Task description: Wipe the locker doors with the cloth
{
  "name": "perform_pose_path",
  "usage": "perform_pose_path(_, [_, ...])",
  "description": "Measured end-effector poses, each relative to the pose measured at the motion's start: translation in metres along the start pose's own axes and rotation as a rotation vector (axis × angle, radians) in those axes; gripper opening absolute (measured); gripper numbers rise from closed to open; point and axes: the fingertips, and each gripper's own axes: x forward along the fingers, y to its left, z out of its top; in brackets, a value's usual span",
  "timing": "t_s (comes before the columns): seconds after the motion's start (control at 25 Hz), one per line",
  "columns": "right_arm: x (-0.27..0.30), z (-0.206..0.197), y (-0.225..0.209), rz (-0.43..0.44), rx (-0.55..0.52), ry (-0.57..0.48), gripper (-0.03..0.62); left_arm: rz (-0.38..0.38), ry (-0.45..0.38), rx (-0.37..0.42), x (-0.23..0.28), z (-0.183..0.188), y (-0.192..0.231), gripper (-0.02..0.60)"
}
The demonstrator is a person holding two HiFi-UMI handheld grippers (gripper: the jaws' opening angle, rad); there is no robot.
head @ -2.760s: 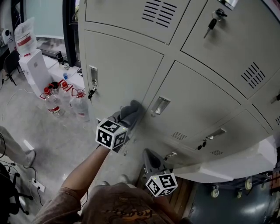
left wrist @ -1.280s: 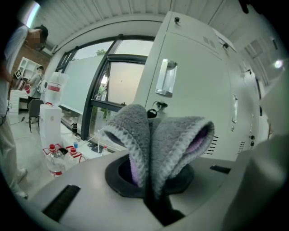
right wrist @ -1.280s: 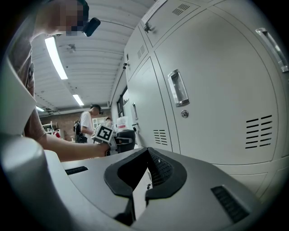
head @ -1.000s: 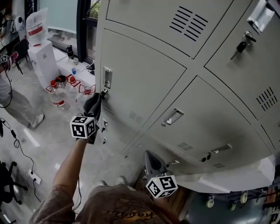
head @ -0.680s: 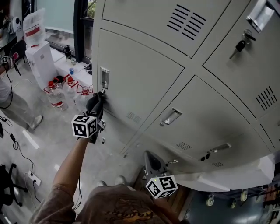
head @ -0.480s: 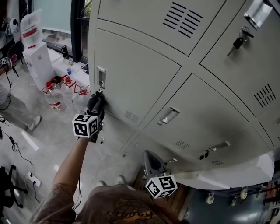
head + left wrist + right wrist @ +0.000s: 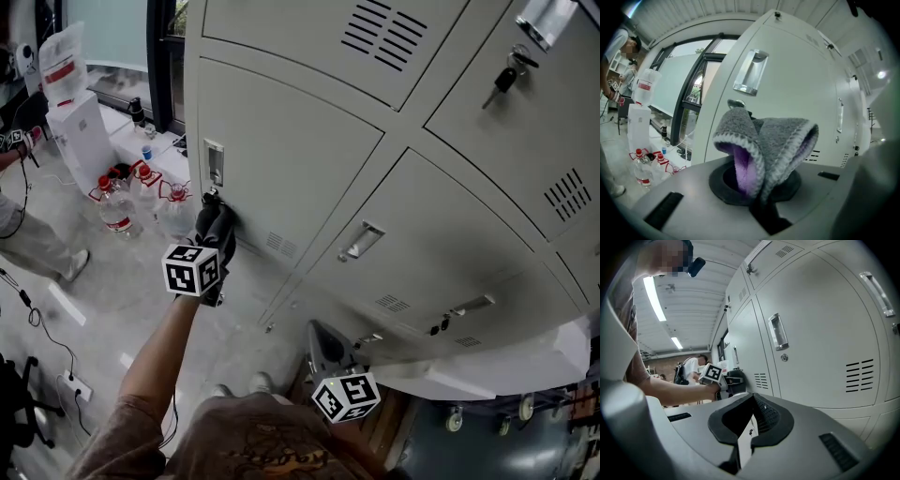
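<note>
Against the locker bank, head view first: the left gripper (image 7: 217, 223) reaches out to the left-column door (image 7: 291, 141). Its tip is at the lock (image 7: 210, 196), just under the recessed handle (image 7: 215, 165). The cloth (image 7: 208, 217) shows as a dark wad at that tip, close against the door's edge, though I cannot confirm actual contact. The right gripper (image 7: 322, 339) hangs low by the person's body, well apart from the wiping.

Left gripper view: the jaws pinch the cloth (image 7: 773, 140) at its fold. It is grey outside and purple inside, and its loose loop stands forward towards the door (image 7: 801, 84) below the handle (image 7: 751, 72).

Right gripper view: the right gripper (image 7: 747, 425) has its jaws drawn together with nothing between them, pointing along the lower doors.

To wipe well here, I judge the loop should be pressed flat, so the pile and not the jaw tips meets the metal. Work round the lock and handle rather than over them, since they could snag the cloth. Then take overlapping strokes across the panel.
</note>
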Motion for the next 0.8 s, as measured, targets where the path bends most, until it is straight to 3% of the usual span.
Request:
perform_pose_path(0.4, [-0.006, 0.000, 0.005, -0.003, 0.001, -0.011, -0.002, -0.083, 0.010, 0.067, 0.005, -0.008, -0.050, 0.039])
perform_pose_path(0.8, [-0.025, 0.002, -0.007, -0.057, 0.011, -0.032, -0.002, -0.162, 0.029, 0.077, 0.010, -0.019, -0.092, 0.038])
